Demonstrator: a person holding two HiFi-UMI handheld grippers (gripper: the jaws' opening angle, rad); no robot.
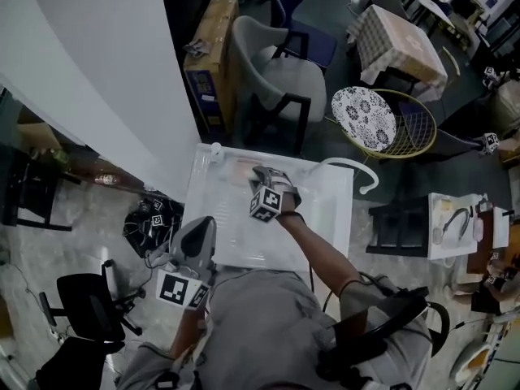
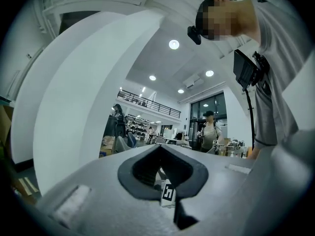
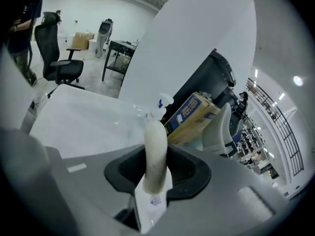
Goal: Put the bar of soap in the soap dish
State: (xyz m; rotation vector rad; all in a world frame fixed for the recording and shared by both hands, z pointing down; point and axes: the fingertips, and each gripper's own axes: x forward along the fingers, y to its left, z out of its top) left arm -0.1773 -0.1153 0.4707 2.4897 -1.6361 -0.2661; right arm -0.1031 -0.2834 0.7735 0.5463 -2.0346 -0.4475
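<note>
White table [image 1: 331, 218]: over its far edge we hold the right gripper [image 1: 262, 175], jaws clamped on the cream bar of soap [image 3: 155, 149], which stands edgewise between them. The left gripper [image 1: 201, 226] sits at the near left corner, closed on nothing. We judge the pickup done and the placing left to do. We cannot make out the soap dish.

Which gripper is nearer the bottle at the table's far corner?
Right. The right gripper, holding the soap bar, is over the table near the bottle; the left gripper is at the table's near-left edge.
</note>
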